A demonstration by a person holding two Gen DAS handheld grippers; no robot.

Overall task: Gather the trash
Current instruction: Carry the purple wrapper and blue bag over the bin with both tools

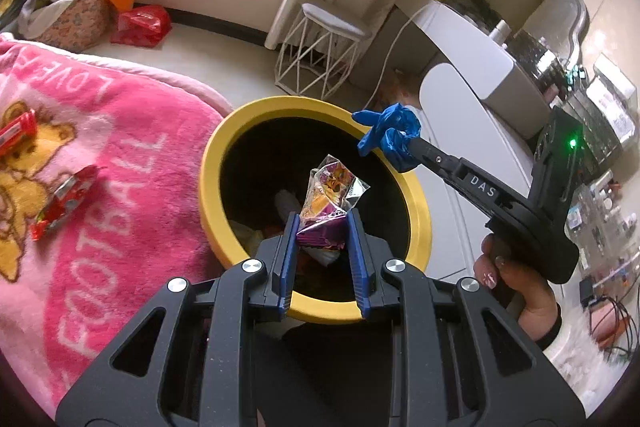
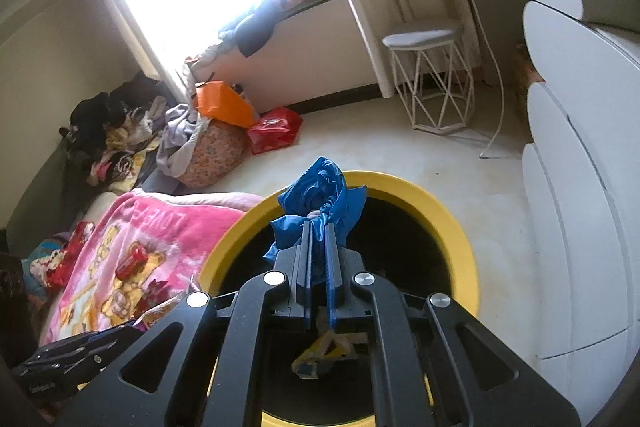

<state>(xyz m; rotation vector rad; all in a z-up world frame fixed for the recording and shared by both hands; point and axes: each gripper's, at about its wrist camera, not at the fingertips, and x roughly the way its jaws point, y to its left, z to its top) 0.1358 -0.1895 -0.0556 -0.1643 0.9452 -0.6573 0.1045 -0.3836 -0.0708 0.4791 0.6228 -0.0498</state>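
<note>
the left hand-held gripper (image 1: 322, 227) pinches a crinkled purple and clear plastic snack wrapper (image 1: 330, 203) over the round yellow-rimmed black trash bin (image 1: 248, 119). the right hand-held gripper (image 2: 318, 227), nearly closed, clamps a crumpled blue plastic bag (image 2: 318, 193) above the bin's far rim. two red wrappers (image 1: 64, 201) lie left on the pink fleece blanket (image 1: 132, 187).

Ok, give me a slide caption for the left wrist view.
Left tongs hold a purple clear-plastic snack wrapper over the yellow-rimmed black bin; right tongs bring crumpled blue plastic.
</note>
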